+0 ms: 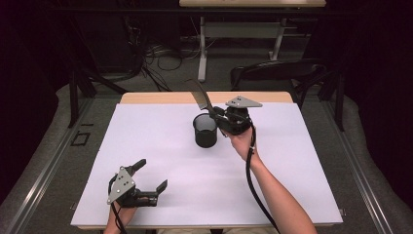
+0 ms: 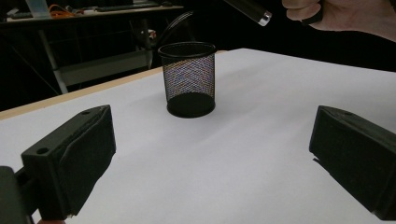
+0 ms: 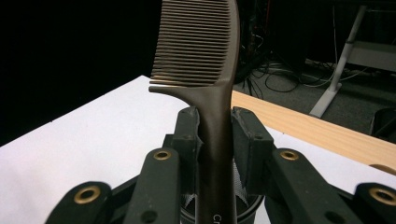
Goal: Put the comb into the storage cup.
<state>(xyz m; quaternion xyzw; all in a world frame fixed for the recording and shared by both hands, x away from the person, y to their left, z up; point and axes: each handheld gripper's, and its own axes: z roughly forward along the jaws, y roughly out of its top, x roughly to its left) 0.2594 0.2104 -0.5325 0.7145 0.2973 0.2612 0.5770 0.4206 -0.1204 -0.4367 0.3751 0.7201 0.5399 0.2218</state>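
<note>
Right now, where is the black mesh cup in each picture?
High view: the mesh cup stands mid-table, just left of the right gripper.
Left gripper view: upper middle, upright on the white table.
Right gripper view: its rim peeks out at the bottom, below the comb.
Shared landmark: the white table.

A white-covered table (image 1: 160, 146) with a wooden far edge — a black mesh cup (image 1: 205, 130) stands on it.

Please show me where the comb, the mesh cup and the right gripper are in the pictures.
comb (image 3: 198, 44): right gripper view, on its teeth.
mesh cup (image 2: 189, 77): left gripper view, on its mesh wall.
right gripper (image 3: 215, 135): right gripper view, between its fingertips, shut on the comb's handle.
</note>
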